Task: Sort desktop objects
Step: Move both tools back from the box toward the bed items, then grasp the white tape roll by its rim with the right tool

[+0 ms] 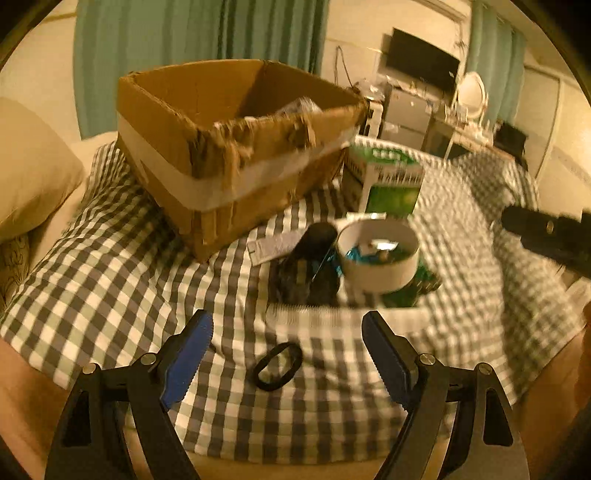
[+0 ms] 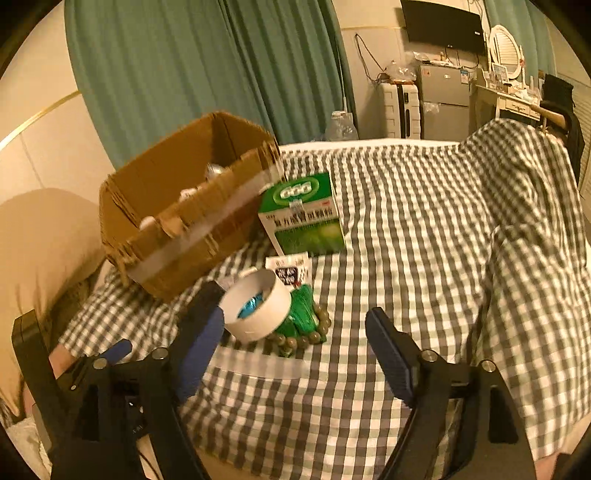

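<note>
A torn cardboard box (image 1: pixel 221 147) (image 2: pixel 177 221) stands on a checked cloth with a few items inside. Next to it is a green and white carton (image 1: pixel 388 181) (image 2: pixel 306 218). A white round tub (image 1: pixel 378 254) (image 2: pixel 258 310) with blue items sits by a black object (image 1: pixel 306 266), a white card (image 1: pixel 273 247), green packets (image 2: pixel 303 314) and a bead bracelet (image 2: pixel 306 338). A black hair tie (image 1: pixel 277 365) lies between the fingers of my open, empty left gripper (image 1: pixel 286 347). My right gripper (image 2: pixel 295 339) is open and empty, just short of the tub.
A beige pillow (image 1: pixel 29 173) lies at the left. Green curtains (image 2: pixel 207 66) hang behind the box. A fridge (image 2: pixel 443 103), a TV (image 2: pixel 443 26) and a dresser with a mirror (image 2: pixel 506 48) stand at the back right. The right gripper's body (image 1: pixel 550 236) shows at the left view's right edge.
</note>
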Motion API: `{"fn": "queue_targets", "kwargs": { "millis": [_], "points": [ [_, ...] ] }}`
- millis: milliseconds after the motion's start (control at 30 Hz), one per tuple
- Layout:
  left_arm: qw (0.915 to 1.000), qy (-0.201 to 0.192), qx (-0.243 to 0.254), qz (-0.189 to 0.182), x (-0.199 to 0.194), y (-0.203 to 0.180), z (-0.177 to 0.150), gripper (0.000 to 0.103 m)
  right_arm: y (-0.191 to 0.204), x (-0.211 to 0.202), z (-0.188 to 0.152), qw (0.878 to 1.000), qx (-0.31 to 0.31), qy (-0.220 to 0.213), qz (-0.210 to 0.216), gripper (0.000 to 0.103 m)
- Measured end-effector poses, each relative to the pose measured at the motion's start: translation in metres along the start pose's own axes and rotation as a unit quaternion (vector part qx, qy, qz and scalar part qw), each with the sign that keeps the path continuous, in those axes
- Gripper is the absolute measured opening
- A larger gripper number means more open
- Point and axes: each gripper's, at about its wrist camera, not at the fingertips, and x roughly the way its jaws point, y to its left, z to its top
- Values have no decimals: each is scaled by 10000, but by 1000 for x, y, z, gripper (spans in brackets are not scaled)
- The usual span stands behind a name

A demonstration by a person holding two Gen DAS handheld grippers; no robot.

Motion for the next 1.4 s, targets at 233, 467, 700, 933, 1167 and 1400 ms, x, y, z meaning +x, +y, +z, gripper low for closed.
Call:
{"fn": "queue_targets", "kwargs": {
  "millis": [233, 467, 700, 933, 1167, 1400],
  "points": [
    [9976, 678, 98, 126, 37, 1, -20, 52, -2, 26, -15, 9996, -100, 270, -83, 84],
    [9963, 820, 163, -195, 35, -2, -22, 7, -2, 33, -17, 9992, -123, 363, -73, 84],
    [9979, 524, -173, -332, 23, 9, -10, 7, 16, 47, -14, 9980, -517, 375, -25, 84],
    [9974, 380, -572, -222, 29, 29, 8, 7, 45, 77, -10, 9902, -1315, 442, -158, 84],
    [9963, 348, -775, -87, 40, 43, 19, 7, 56, 110, -6, 9855, -1551, 658, -177, 84],
    [9969, 458, -633, -133, 44, 37, 17, 7, 71, 129, -15, 9788, -1869, 797, -261, 88]
  ]
}}
